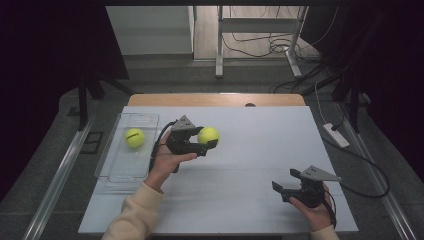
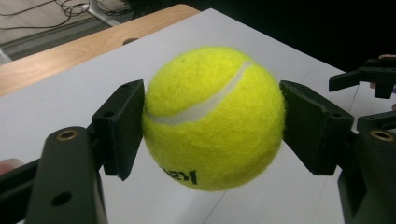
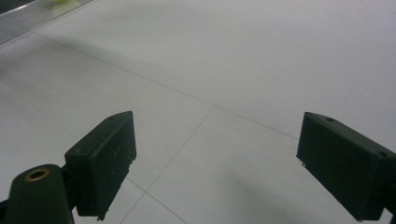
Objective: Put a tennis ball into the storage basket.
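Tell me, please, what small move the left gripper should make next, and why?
Probably carry the tennis ball toward the clear tray: the left gripper is shut on it above the table, and another ball already lies in that tray.

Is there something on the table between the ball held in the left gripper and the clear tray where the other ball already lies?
Nothing visible blocks it. The left gripper holds the tennis ball just right of the clear tray; inside, the second ball sits near the far end.

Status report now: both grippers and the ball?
Left gripper shut on tennis ball. Right gripper open, empty. Second ball in clear tray. Nothing blocking.
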Motion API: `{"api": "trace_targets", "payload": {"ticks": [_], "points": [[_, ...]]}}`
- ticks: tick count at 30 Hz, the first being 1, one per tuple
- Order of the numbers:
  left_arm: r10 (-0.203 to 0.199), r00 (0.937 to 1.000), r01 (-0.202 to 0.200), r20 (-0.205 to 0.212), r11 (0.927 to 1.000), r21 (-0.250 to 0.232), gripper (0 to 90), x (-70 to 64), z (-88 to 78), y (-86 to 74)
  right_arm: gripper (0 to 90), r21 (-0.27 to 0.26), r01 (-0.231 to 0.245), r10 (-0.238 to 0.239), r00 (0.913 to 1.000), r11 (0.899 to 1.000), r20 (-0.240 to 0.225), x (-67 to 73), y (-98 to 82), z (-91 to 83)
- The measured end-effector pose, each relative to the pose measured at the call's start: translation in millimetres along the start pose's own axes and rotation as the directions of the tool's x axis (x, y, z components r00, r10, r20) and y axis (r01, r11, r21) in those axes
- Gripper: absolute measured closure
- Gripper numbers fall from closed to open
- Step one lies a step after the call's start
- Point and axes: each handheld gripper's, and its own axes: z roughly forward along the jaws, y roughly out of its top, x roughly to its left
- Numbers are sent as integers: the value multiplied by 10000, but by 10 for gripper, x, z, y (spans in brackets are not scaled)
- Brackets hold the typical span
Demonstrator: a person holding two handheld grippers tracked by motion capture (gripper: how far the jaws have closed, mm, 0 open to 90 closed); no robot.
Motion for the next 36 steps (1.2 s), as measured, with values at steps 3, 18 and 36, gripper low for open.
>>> {"api": "trace_targets", "payload": {"ticks": [3, 18, 36], "points": [[1, 10000, -1, -38, 10000, -7, 276, 10, -19, -12, 114, 14, 4, -4, 10000, 10000, 1, -2, -1, 0], [-89, 9996, 86, -276, 9999, -100, 275, 55, -139, -48, 114, 14, -12, 12, 10000, 10000, 5, -7, 2, -7], [-269, 9983, 252, -520, 9992, -326, 275, 128, -282, -110, 114, 38, 18, -18, 10000, 10000, 17, -4, 0, 2]]}}
